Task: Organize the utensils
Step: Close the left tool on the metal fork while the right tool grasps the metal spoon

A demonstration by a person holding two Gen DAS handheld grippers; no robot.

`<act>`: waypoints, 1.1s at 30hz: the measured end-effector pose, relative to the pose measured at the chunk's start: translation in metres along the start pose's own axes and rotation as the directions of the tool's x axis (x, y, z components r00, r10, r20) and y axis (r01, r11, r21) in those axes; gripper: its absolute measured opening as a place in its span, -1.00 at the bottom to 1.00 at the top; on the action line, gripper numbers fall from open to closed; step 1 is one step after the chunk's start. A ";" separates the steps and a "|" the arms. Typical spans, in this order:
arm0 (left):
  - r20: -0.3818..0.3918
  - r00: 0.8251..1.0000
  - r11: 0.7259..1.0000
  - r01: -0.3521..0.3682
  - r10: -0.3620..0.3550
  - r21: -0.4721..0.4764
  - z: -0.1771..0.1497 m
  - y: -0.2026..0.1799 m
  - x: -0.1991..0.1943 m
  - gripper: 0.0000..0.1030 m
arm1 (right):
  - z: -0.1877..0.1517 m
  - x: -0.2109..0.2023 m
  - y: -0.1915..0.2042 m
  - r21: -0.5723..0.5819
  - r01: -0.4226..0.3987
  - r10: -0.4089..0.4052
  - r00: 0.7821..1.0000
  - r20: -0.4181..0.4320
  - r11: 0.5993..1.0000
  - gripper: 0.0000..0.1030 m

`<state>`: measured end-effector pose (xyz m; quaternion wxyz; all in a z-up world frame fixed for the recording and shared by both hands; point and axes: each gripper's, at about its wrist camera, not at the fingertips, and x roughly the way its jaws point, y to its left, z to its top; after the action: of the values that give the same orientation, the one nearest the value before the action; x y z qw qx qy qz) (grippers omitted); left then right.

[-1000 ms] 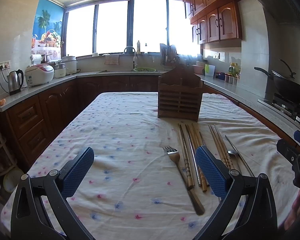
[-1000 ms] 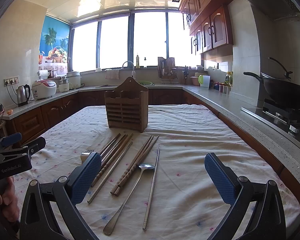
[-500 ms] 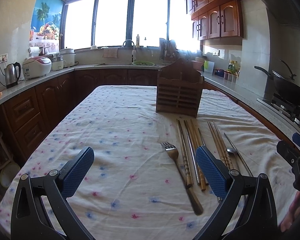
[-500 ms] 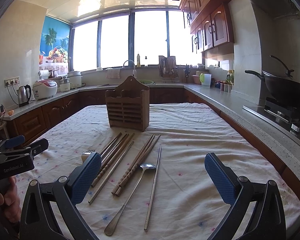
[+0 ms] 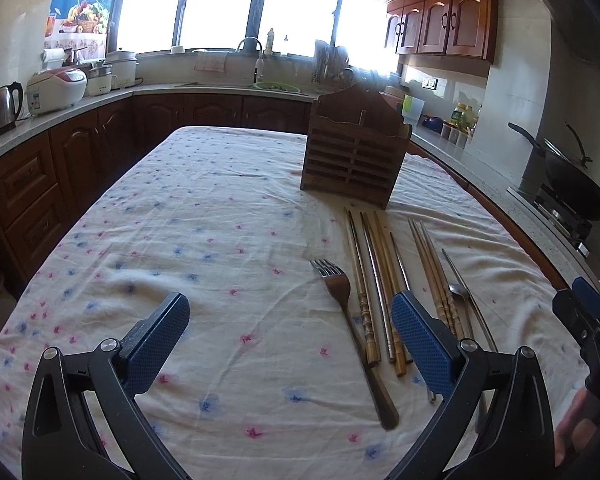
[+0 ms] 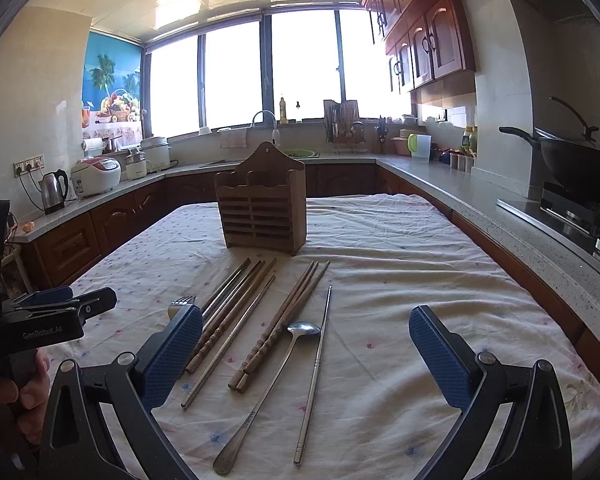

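Note:
A slatted wooden utensil holder (image 5: 356,152) (image 6: 262,206) stands upright far back on the clothed table (image 5: 204,224) (image 6: 412,264). In front of it lie a fork (image 5: 348,320) (image 6: 180,304), several wooden and metal chopsticks (image 5: 374,276) (image 6: 240,308), a long metal spoon (image 6: 276,376) (image 5: 460,296) and a single metal chopstick (image 6: 318,364). My left gripper (image 5: 296,344) is open above the cloth, left of the fork's handle. My right gripper (image 6: 306,352) is open low over the spoon and chopsticks. Neither holds anything.
Counters wrap the room: a kettle (image 6: 54,190) and rice cooker (image 5: 56,90) on the left, a sink under the window, a black wok (image 6: 580,164) on the stove at right. A hand (image 6: 4,396) holds the left gripper's handle at the right view's left edge.
The left gripper has tilted down and moved forward, so the table and holder look nearer. The right gripper has barely shifted. Both stay open and the utensils have not moved.

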<state>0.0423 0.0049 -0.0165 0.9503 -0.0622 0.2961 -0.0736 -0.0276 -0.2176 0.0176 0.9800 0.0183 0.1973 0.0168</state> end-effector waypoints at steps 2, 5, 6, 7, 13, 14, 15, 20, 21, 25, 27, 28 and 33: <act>-0.010 1.000 1.000 0.006 -0.006 -0.001 0.001 -0.001 0.002 0.97 | 0.000 0.003 0.000 0.005 -0.012 0.012 1.000 -0.011 1.000 0.99; -0.033 0.999 1.000 0.026 -0.026 0.002 0.003 -0.002 0.007 0.87 | 0.000 0.005 0.000 0.007 -0.021 0.021 1.000 -0.023 1.000 0.99; -0.044 0.998 0.999 0.038 -0.038 0.001 0.004 -0.002 0.010 0.83 | 0.000 0.007 0.000 0.007 -0.025 0.025 0.999 -0.027 1.000 0.99; -0.058 0.997 0.999 0.052 -0.052 -0.003 0.005 -0.003 0.012 0.78 | 0.001 0.008 0.000 0.008 -0.030 0.030 0.999 -0.033 1.000 0.95; -0.155 0.980 0.992 0.125 -0.128 -0.031 0.014 -0.004 0.037 0.42 | 0.002 0.029 -0.003 0.068 -0.127 0.135 0.981 -0.136 0.990 0.32; -0.176 0.974 0.990 0.137 -0.142 -0.042 0.015 -0.003 0.042 0.36 | 0.002 0.035 -0.004 0.089 -0.147 0.160 0.973 -0.165 0.985 0.16; -0.194 0.969 0.988 0.147 -0.155 -0.054 0.016 -0.002 0.048 0.23 | 0.000 0.041 -0.006 0.114 -0.166 0.186 0.963 -0.193 0.980 0.10; -0.298 0.924 0.969 0.203 -0.238 -0.143 0.021 0.006 0.078 -0.12 | -0.010 0.073 -0.021 0.263 -0.211 0.292 0.900 -0.324 0.941 -0.45; -0.311 0.917 0.965 0.211 -0.251 -0.157 0.022 0.007 0.083 -0.18 | -0.012 0.079 -0.025 0.301 -0.217 0.318 0.884 -0.343 0.928 -0.47; -0.354 0.890 0.954 0.237 -0.288 -0.183 0.026 0.007 0.098 -0.22 | -0.016 0.094 -0.035 0.393 -0.229 0.383 0.843 -0.377 0.891 -0.52; -0.376 0.878 0.952 0.242 -0.297 -0.187 0.028 0.006 0.103 -0.30 | -0.017 0.100 -0.039 0.427 -0.227 0.404 0.829 -0.387 0.875 -0.53; -0.389 0.870 0.951 0.245 -0.301 -0.189 0.028 0.005 0.107 -0.33 | -0.018 0.104 -0.041 0.439 -0.222 0.409 0.823 -0.394 0.870 -0.53; -0.408 0.858 0.949 0.258 -0.312 -0.184 0.031 0.000 0.116 -0.36 | -0.020 0.122 -0.051 0.488 -0.191 0.423 0.801 -0.423 0.852 -0.55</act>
<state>0.1546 -0.0130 -0.0558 0.8338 -0.1457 0.4905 -0.2074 0.0785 -0.2628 -0.0502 0.8461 0.2567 0.4455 0.1407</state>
